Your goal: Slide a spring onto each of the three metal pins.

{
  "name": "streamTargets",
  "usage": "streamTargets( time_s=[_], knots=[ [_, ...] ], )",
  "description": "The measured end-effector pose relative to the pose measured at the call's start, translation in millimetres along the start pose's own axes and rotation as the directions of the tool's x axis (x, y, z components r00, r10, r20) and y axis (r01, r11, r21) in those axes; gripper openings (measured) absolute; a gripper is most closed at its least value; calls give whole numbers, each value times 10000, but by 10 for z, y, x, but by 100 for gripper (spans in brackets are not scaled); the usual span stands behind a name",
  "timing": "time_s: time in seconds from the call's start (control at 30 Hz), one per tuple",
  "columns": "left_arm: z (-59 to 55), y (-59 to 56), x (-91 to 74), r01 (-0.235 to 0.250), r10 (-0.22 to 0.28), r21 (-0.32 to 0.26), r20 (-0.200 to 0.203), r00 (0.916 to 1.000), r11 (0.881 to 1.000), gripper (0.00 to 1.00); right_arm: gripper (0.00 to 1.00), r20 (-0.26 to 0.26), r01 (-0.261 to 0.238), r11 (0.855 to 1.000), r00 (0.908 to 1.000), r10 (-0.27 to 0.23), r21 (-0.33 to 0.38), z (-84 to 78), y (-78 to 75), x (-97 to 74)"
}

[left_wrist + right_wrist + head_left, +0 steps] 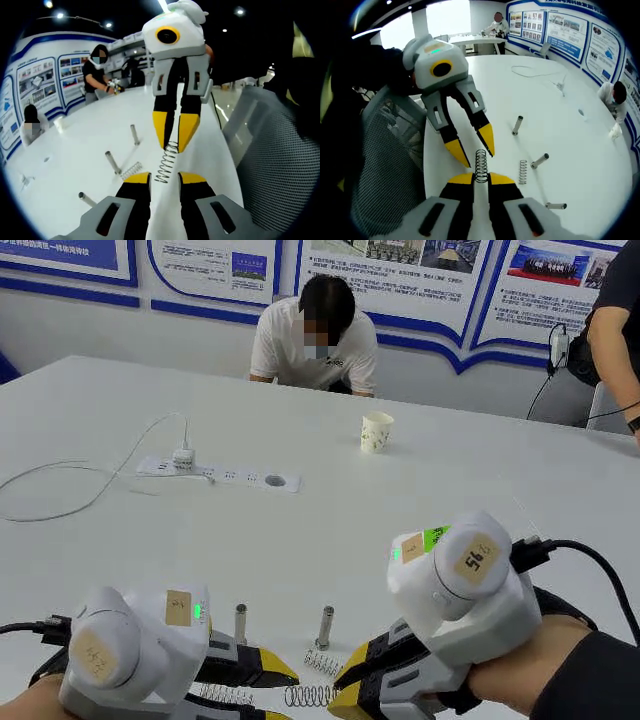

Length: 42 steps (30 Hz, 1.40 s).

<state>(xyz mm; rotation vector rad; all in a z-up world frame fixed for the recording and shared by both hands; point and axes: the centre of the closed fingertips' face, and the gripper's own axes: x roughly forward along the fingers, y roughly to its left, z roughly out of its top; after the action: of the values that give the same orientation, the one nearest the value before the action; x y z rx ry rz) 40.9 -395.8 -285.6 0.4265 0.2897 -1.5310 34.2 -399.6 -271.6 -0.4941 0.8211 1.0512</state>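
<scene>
My right gripper [481, 177] jaws clamp the coiled steel spring [481, 165], axis level toward the left gripper [164, 176], jaws released; upright silver metal pin [325, 627] stands just beyond.

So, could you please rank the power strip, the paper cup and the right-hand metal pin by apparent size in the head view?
1. power strip, longest by far.
2. paper cup.
3. metal pin, about as tall as the cup but much thinner.
The pin stands nearer the camera, so real sizes may differ.
</scene>
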Motion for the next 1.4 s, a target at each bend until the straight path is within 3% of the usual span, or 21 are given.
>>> streamTargets(
  time_s=[0.3,0.73,1.0,1.4],
  knots=[
    [-9,-49,15,203,-202,201,-44,9998,9996,14,11,-164,-240,9997,9996,239,-51,14,65,3],
    [2,-35,14,145,-145,35,45,9999,9999,11,11,642,64,9997,9979,-49,-233,236,49,-53],
    [38,-50,5,244,-227,-592,290,9993,9979,10,12,1082,207,9989,9940,-161,-421,365,58,-56],
    [98,-11,-34,117,-50,-968,699,9975,9952,10,16,1335,362,9981,9906,-293,-498,385,37,-63]
  ],
)
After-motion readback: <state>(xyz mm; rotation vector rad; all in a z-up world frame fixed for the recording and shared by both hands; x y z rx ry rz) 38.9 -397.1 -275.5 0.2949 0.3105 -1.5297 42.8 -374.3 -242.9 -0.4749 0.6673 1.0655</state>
